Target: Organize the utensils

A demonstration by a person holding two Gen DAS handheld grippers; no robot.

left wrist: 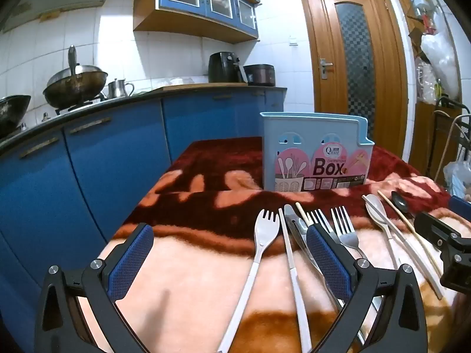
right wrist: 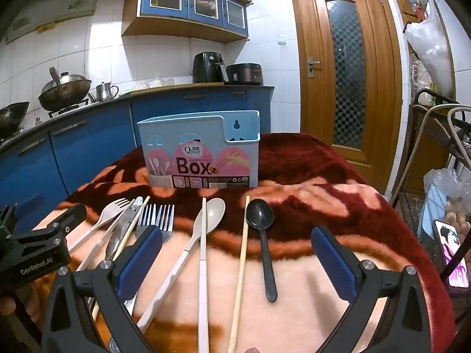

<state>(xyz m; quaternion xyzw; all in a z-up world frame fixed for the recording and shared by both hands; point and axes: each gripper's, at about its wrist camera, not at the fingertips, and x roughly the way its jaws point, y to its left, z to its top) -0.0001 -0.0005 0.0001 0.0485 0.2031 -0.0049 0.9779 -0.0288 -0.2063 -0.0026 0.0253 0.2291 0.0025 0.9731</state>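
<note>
A light blue utensil box [left wrist: 315, 156] [right wrist: 200, 153] stands upright on the blanket-covered table, beyond a row of utensils. My left gripper [left wrist: 229, 261] is open and hovers low over a white fork [left wrist: 259, 250] and a white chopstick [left wrist: 291, 259]; a knife [left wrist: 297, 226] and two metal forks [left wrist: 343, 229] lie by its right finger. My right gripper [right wrist: 237, 260] is open above a beige spoon [right wrist: 212, 214], a white chopstick [right wrist: 203, 235], a wooden chopstick [right wrist: 244, 235] and a black spoon [right wrist: 260, 214]. Neither gripper holds anything.
The red and peach blanket [left wrist: 191, 264] covers the whole table. Blue cabinets [left wrist: 103, 161] run close along the left side. A lit phone [right wrist: 450, 253] and a plastic bag [right wrist: 447, 179] sit off the right edge. A wooden door [right wrist: 344, 67] stands behind.
</note>
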